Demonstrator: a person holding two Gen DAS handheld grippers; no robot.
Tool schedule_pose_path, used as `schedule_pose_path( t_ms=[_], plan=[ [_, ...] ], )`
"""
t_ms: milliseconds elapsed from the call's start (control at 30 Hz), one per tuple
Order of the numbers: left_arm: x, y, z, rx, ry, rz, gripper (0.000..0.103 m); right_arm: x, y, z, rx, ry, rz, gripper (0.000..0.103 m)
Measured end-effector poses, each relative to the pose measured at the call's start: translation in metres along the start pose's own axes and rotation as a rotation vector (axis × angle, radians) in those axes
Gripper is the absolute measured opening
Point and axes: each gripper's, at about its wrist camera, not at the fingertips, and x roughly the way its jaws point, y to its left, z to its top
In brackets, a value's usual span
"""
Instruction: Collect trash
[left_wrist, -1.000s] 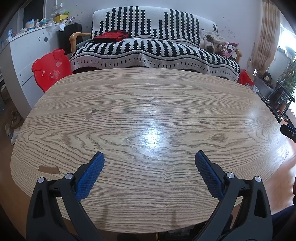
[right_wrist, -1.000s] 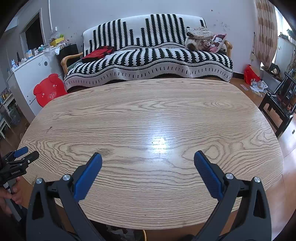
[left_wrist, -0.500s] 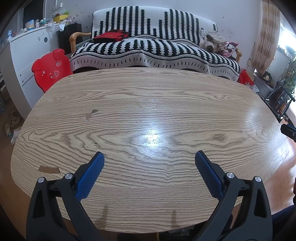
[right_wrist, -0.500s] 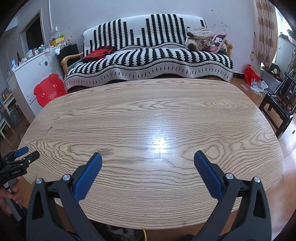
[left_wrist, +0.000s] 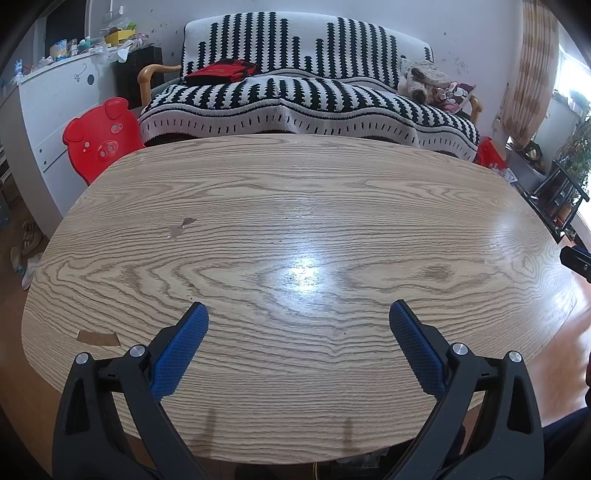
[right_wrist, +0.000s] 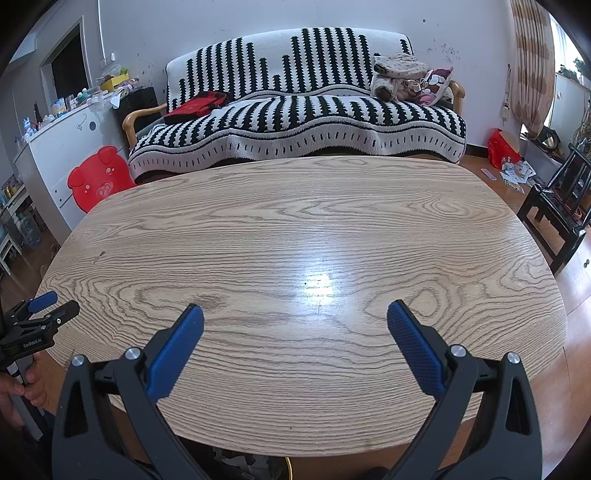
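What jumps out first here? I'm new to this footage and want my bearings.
A big bare wooden table fills the foreground, with both grippers' blue-padded jaws spread wide over its near edge. Behind it stands a sofa under a bold black-and-white striped cover, and a red pig-faced chair sits at the table's far left.

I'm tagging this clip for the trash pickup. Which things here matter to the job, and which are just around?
Job:
- left gripper, jaws open
- right gripper, jaws open
- scattered papers on the floor, possibly trash

Just around:
- wooden table
- striped sofa
- red pig stool
- red bag
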Motion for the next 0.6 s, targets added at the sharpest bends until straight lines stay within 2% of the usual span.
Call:
schedule_pose_path(
  t_ms=[600],
  plan=[
    [-0.0010,-0.0008,-0.0001,0.001,-0.006,0.002,0.095,-0.0003,-0.0003,0.0004,-0.001,0.000,0.001,0.096]
  ],
)
